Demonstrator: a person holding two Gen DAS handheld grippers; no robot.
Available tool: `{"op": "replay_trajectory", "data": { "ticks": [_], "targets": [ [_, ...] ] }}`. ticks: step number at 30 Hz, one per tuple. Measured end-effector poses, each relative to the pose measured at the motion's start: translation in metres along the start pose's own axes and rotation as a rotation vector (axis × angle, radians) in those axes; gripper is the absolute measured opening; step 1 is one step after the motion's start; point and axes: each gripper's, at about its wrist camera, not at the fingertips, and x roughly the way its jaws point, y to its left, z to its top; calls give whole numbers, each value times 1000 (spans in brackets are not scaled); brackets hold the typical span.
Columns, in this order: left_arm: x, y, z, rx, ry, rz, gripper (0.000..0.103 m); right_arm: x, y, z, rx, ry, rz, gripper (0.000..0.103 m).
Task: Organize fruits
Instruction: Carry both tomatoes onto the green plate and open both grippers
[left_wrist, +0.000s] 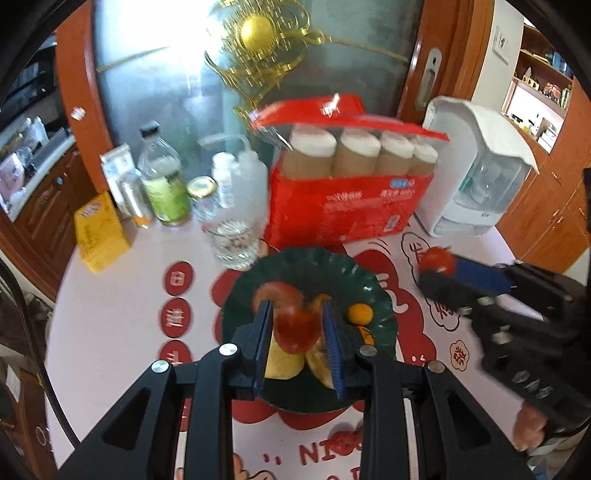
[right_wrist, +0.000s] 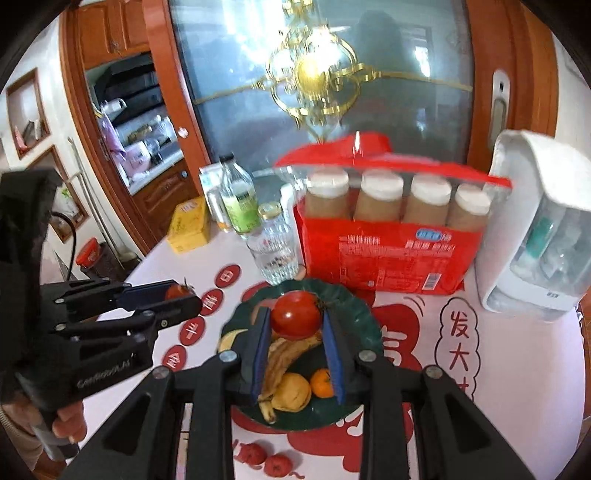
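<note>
A dark green scalloped plate (left_wrist: 354, 273) (right_wrist: 364, 314) sits mid-table. It holds a banana (right_wrist: 280, 365), a yellow fruit (right_wrist: 293, 393) and a small orange (right_wrist: 322, 384) (left_wrist: 360, 313). My left gripper (left_wrist: 295, 314) is shut on a red tomato (left_wrist: 295, 328) above the plate; it shows at left in the right wrist view (right_wrist: 181, 291). My right gripper (right_wrist: 295, 317) is shut on another red tomato (right_wrist: 295, 314) above the plate; it shows at right in the left wrist view (left_wrist: 436, 264).
A red carton of cups (left_wrist: 347, 192) (right_wrist: 388, 236), a glass (left_wrist: 234, 240) (right_wrist: 275, 258), bottles (left_wrist: 162, 184), a yellow box (left_wrist: 99, 232) and a white dispenser (left_wrist: 476, 170) (right_wrist: 539, 229) stand behind the plate. Small red fruits (right_wrist: 266, 459) lie at the table's near edge.
</note>
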Motion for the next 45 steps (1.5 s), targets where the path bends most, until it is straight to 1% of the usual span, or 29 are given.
{"op": "replay_trajectory", "data": {
  "ticks": [3,8,11,14,17,20,23,25,27,33,38,41,45],
  "targets": [
    [23,-7,-3,6,34,-14,26,27,-9,-8,16,45,-13,28],
    [65,-18,-6,21,91,-30,26,74,-34,-24,74,125,-24,28],
    [82,-21,-8,16,110,-39,26,94,-44,-35,101,166,-23,28],
    [92,-21,-9,5,119,-44,26,109,-52,-42,128,185,4,28],
    [95,-19,-12,-3,122,-45,26,120,-54,-46,132,198,14,28],
    [91,-16,-15,-9,108,-42,33,127,-54,-47,135,207,17,29],
    [85,-12,-17,-10,91,-31,36,131,-55,-47,147,212,27,31],
    [82,-9,-19,-12,87,-25,41,131,-56,-46,157,210,41,35],
    [79,-6,-22,-19,81,-16,50,129,-56,-47,156,203,40,38],
    [65,0,-32,-36,68,-2,62,116,-51,-48,127,192,29,38],
    [49,1,-37,-48,57,4,69,100,-45,-50,94,181,11,38],
    [37,1,-41,-53,52,10,72,88,-41,-50,98,174,15,38],
    [15,2,-44,-60,36,18,76,69,-34,-49,91,159,-11,38]
  ]
}}
